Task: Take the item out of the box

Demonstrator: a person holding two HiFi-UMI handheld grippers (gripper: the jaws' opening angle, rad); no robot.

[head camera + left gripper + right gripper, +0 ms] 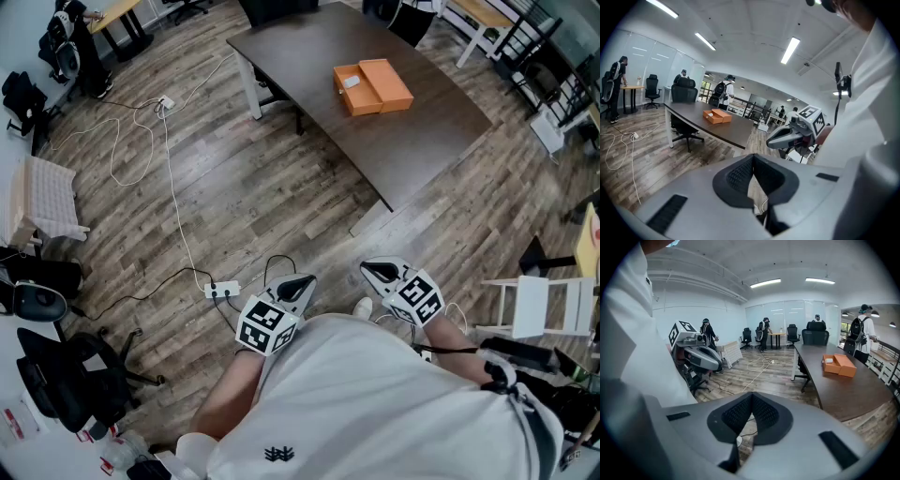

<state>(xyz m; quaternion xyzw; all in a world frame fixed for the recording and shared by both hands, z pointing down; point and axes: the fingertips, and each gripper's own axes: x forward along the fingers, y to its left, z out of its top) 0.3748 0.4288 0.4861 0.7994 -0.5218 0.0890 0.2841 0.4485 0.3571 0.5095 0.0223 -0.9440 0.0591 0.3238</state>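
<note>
Left gripper [300, 283] and right gripper [375, 271] were clenched empty, well short of the open box [386, 86] ahead on the desk [422, 131]; unless reopened, neither could likely take the item [352, 82].

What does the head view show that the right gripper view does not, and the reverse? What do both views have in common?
Head view only: the marker cube of the right claw and the white chair beside the person. Right gripper view only: people standing in the background, ceiling lights, and that claw's ribbed pads closed together. Both: the open orange box on the dark table, the white floor cable, the left claw.
</note>
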